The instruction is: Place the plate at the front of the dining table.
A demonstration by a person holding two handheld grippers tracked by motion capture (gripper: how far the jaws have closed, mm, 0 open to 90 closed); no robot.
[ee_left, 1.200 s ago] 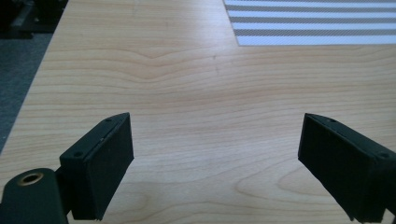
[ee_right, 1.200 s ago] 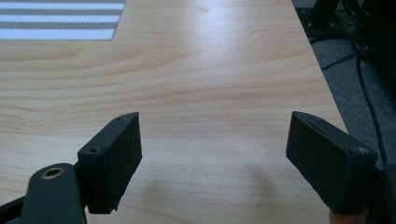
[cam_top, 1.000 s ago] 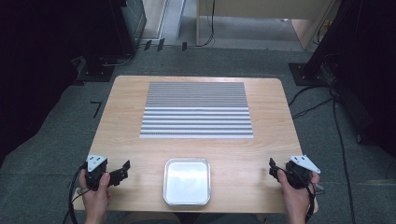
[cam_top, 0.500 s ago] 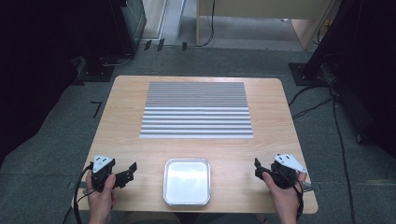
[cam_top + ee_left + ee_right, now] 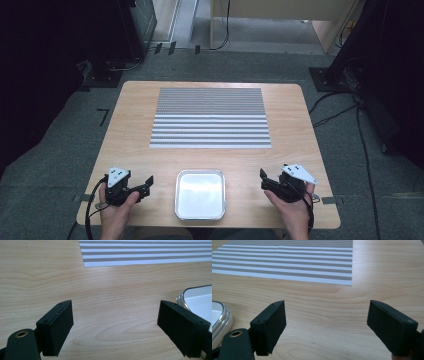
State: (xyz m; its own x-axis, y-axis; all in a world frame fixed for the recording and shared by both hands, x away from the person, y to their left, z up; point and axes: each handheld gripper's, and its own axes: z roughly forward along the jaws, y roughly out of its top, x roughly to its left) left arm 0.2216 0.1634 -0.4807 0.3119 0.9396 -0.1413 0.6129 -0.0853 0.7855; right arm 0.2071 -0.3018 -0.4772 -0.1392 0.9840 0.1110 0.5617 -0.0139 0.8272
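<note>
On the near edge of the tabletop [image 5: 135, 125], in the high view, a shallow metal tray [image 5: 199, 194] with rounded corners and a shiny rim lies between the two hands. Its flat inside looks pale and smooth. The left tool [image 5: 145, 184] is just beside the tray on its left, and the right tool [image 5: 263, 179] is near the tray on its right; neither touches it. Each tool is black, with a grey three-cornered plate on top, and each hand grips it from below. Farther away lies a rectangular striped mat [image 5: 210, 118] with grey and white bands, fine in the far half and broader in the near half. The tabletop is light wood with rounded corners, and grey carpet lies around it.

In the left gripper view, the left tool [image 5: 115, 327] stands wide, with only bare wood between its two black blocky jaws. The wood grain shows long wavy lines. The curved, glossy edge of the tray [image 5: 182, 296] comes in at the right, close to one jaw. The corner of the mat [image 5: 147, 252] is at the top.

In the right gripper view, the right tool [image 5: 326, 326] is also wide and holds nothing. The rounded rim of the tray [image 5: 223, 315] shows at the left, and the mat [image 5: 287, 261] lies flat beyond.
</note>
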